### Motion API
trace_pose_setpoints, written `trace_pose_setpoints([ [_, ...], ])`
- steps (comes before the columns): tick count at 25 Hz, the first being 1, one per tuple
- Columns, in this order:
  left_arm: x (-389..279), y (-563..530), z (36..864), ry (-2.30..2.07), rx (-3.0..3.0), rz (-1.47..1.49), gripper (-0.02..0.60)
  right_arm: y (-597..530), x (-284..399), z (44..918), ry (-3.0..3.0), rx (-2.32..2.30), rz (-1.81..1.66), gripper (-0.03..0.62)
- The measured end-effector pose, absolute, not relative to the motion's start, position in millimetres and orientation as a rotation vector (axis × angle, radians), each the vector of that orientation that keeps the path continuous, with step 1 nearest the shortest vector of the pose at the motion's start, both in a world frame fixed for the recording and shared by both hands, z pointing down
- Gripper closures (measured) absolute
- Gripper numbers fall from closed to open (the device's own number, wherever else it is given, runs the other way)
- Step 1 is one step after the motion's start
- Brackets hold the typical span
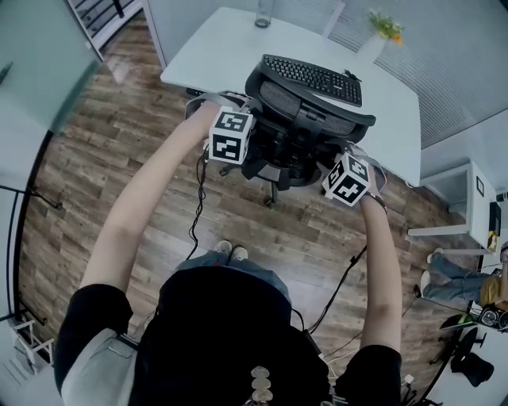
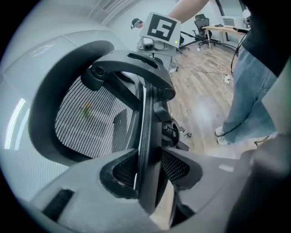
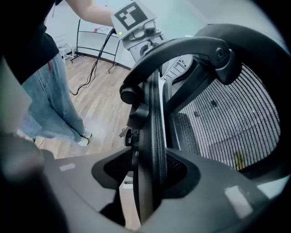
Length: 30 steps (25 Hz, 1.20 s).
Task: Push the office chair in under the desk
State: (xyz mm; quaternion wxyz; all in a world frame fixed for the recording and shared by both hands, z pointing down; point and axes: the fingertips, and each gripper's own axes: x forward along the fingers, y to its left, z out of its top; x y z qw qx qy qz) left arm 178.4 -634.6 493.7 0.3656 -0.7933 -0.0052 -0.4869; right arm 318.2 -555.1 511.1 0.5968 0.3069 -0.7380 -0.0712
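A black mesh office chair (image 1: 313, 111) stands at the white desk (image 1: 214, 47), its backrest toward me and its seat partly under the desktop. My left gripper (image 1: 250, 112) is at the backrest's left edge and my right gripper (image 1: 352, 149) at its right edge. In the left gripper view the backrest's black rim (image 2: 146, 132) runs between the jaws of the left gripper (image 2: 148, 177), with a little of each ribbed pad bare beside it. The right gripper view shows the rim (image 3: 152, 132) the same way inside the right gripper (image 3: 148, 182). Both grippers are open around the rim.
A black keyboard (image 1: 313, 78), a glass (image 1: 263, 14) and a small plant (image 1: 385, 28) are on the desk. Cables (image 1: 194, 214) trail over the wood floor by my feet (image 1: 230, 252). A white side table (image 1: 456, 198) and a seated person (image 1: 468, 277) are at the right.
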Motion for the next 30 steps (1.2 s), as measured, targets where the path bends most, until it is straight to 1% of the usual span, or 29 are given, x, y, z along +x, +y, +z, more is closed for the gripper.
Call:
trace_pose_setpoints([
  [5, 172.8, -635.2, 480.0, 0.13, -2.033, -1.147, 0.408, -549.0, 308.0, 476.6, -1.815, 0.815, -0.224, 0.402],
  [8, 166.2, -629.4, 465.1, 0.219, -2.07, -1.053, 0.467, -539.9, 299.8, 451.3, -1.899, 0.915, -0.255, 0.419],
  [9, 163.6, -627.9, 459.9, 0.259, -2.087, -1.014, 0.51, -537.0, 297.9, 444.2, -1.937, 0.967, -0.248, 0.426],
  [10, 160.6, -627.1, 454.4, 0.305, -2.109, -0.973, 0.536, -534.3, 296.1, 437.0, -1.984, 1.03, -0.233, 0.432],
  [12, 153.6, -627.5, 441.5, 0.415, -2.18, -0.882, 0.568, -529.5, 293.3, 420.0, -2.093, 1.186, -0.192, 0.45],
  [16, 139.7, -627.5, 409.1, 0.671, -2.407, -0.626, 0.572, -518.5, 300.7, 383.6, -2.274, 1.58, -0.135, 0.502],
  [21, 121.8, -621.1, 375.0, 0.951, -2.671, -0.246, 0.574, -496.6, 320.3, 360.5, -2.33, 2.024, -0.122, 0.547],
  [25, 108.2, -615.2, 369.2, 1.098, -2.768, -0.059, 0.574, -474.5, 339.8, 354.5, -2.262, 2.306, -0.121, 0.587],
  [27, 101.8, -611.9, 371.1, 1.146, -2.809, 0.016, 0.574, -465.9, 347.4, 357.1, -2.218, 2.4, -0.106, 0.589],
  [30, 98.2, -605.9, 376.9, 1.158, -2.821, 0.027, 0.574, -456.1, 352.9, 363.4, -2.183, 2.467, -0.082, 0.589],
])
